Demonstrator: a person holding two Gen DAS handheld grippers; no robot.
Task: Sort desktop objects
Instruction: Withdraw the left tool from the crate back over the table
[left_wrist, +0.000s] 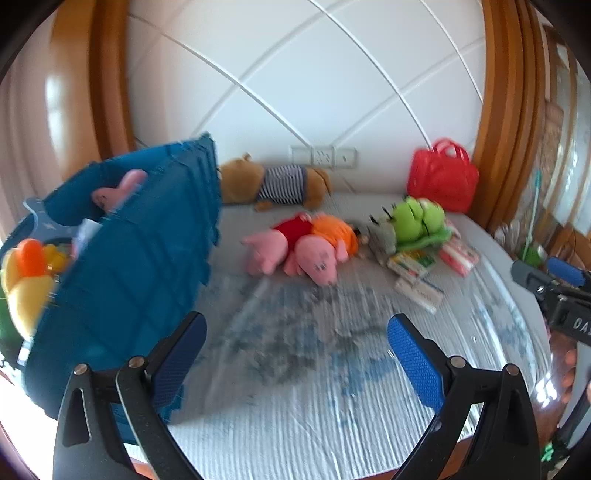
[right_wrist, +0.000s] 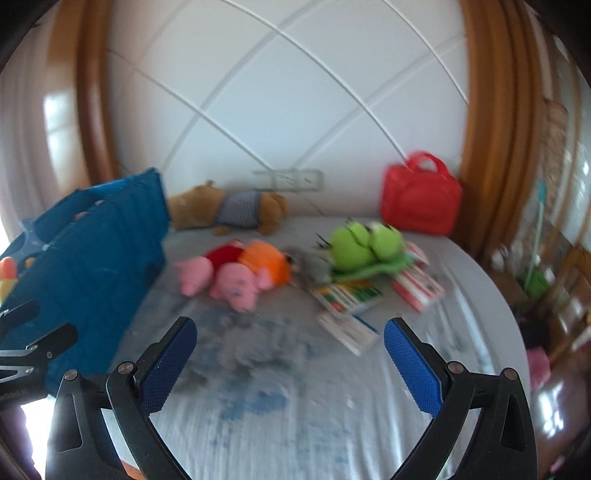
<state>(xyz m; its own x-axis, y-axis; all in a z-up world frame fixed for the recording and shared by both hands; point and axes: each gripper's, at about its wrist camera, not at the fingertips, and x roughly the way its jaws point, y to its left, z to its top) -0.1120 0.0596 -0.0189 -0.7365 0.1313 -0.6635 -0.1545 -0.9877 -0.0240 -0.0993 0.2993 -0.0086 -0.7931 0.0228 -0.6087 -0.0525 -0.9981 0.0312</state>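
Note:
Two pink pig plush toys (left_wrist: 295, 247) (right_wrist: 236, 277), one in red and one in orange, lie mid-surface. A green frog plush (left_wrist: 417, 221) (right_wrist: 364, 243) lies to their right over flat boxes (left_wrist: 413, 264) (right_wrist: 351, 295). A brown bear plush (left_wrist: 275, 182) (right_wrist: 229, 210) in a striped shirt lies at the back. A blue fabric bin (left_wrist: 125, 258) (right_wrist: 88, 258) at the left holds several toys. My left gripper (left_wrist: 297, 332) is open and empty beside the bin. My right gripper (right_wrist: 290, 339) is open and empty, short of the boxes.
A red handbag (left_wrist: 443, 177) (right_wrist: 421, 199) stands at the back right against the white padded wall. The surface is a grey-blue patterned cloth (left_wrist: 295, 387) (right_wrist: 295, 406). The right gripper shows at the edge of the left wrist view (left_wrist: 557, 291). Wooden furniture stands at the far right.

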